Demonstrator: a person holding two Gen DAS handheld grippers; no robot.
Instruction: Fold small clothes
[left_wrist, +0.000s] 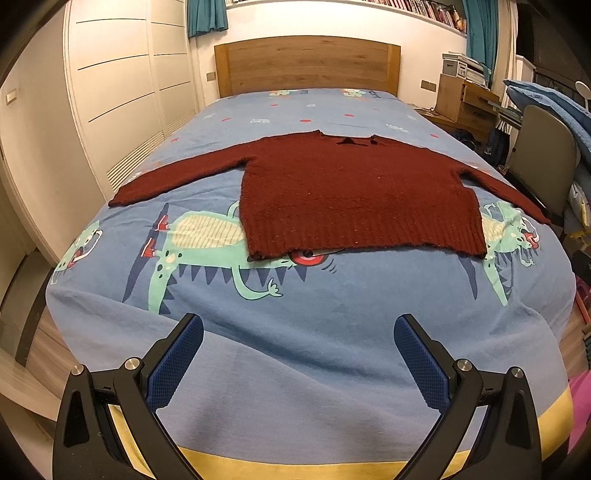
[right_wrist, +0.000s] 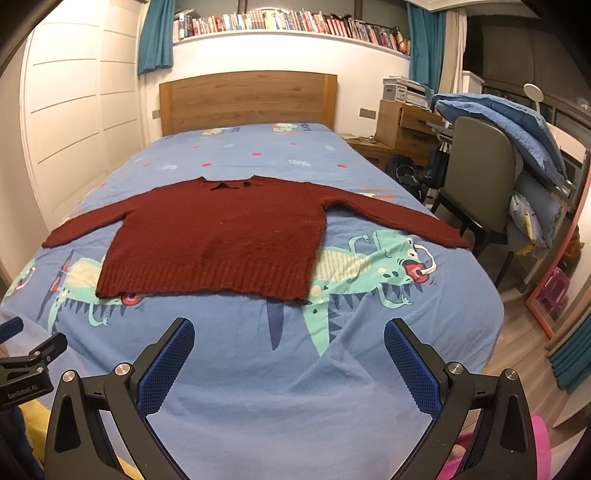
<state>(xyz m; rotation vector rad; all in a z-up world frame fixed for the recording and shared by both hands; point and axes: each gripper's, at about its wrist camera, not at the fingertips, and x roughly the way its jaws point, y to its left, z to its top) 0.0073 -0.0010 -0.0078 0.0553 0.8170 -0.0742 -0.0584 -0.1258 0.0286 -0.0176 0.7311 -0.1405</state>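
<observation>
Lying flat on a blue bedspread (left_wrist: 332, 350) printed with green cartoon dragons, a dark red knitted sweater (left_wrist: 354, 192) is spread out, both sleeves stretched sideways and its neckline toward the wooden headboard (left_wrist: 306, 62). Left gripper (left_wrist: 298, 336) and right gripper (right_wrist: 289, 338) hover near the foot of the bed, each with blue-padded fingers wide apart, holding nothing, well short of the sweater's ribbed hem.

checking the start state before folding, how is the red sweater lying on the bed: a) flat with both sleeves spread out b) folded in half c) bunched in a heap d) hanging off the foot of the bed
a: the sweater lies flat on the bedspread with its left sleeve and right sleeve stretched out to the sides, while both tongs, left and right, hover open short of it.
</observation>
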